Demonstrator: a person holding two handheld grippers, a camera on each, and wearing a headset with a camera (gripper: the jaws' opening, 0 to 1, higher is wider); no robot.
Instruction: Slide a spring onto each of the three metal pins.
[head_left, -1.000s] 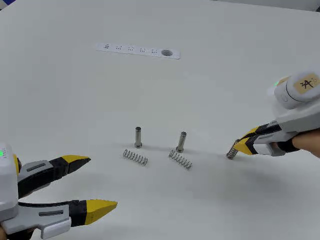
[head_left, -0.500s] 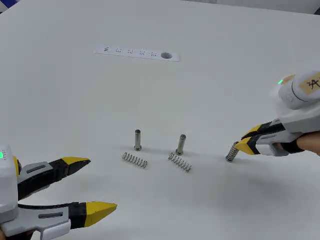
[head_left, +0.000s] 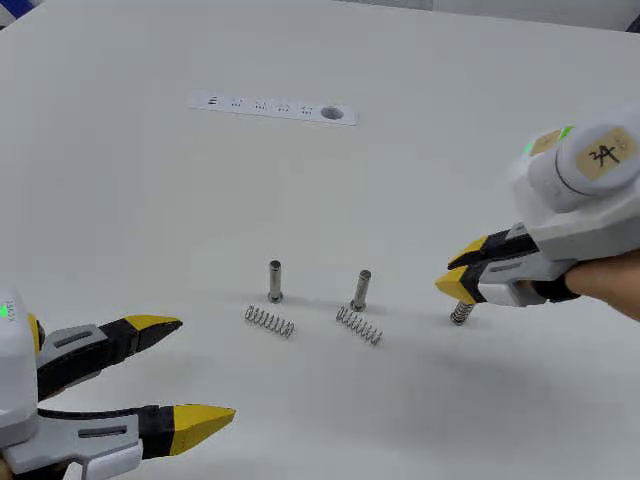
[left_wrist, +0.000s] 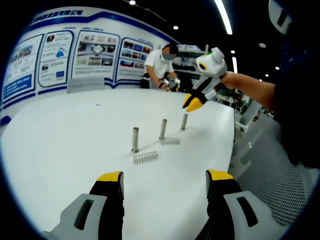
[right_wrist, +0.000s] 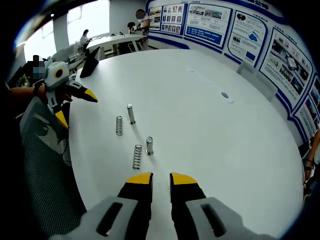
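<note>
Springs (head_left: 270, 319) of thin coiled steel wire lie beside two bare silver metal pins (head_left: 275, 280): likely light, squashy, apt to roll, so pinch mid-coil gently. Yellow-tipped left gripper (head_left: 205, 366) gapes empty; right gripper (head_left: 444, 275) slightly parted, empty

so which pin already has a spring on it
The rightmost pin in the head view, just below the right gripper: coils wrap its shaft. The left pin and middle pin stand bare, their springs lying loose beside them.

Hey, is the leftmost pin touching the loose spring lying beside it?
Apart. The right gripper view shows a strip of bare table between that pin and the spring.
</note>
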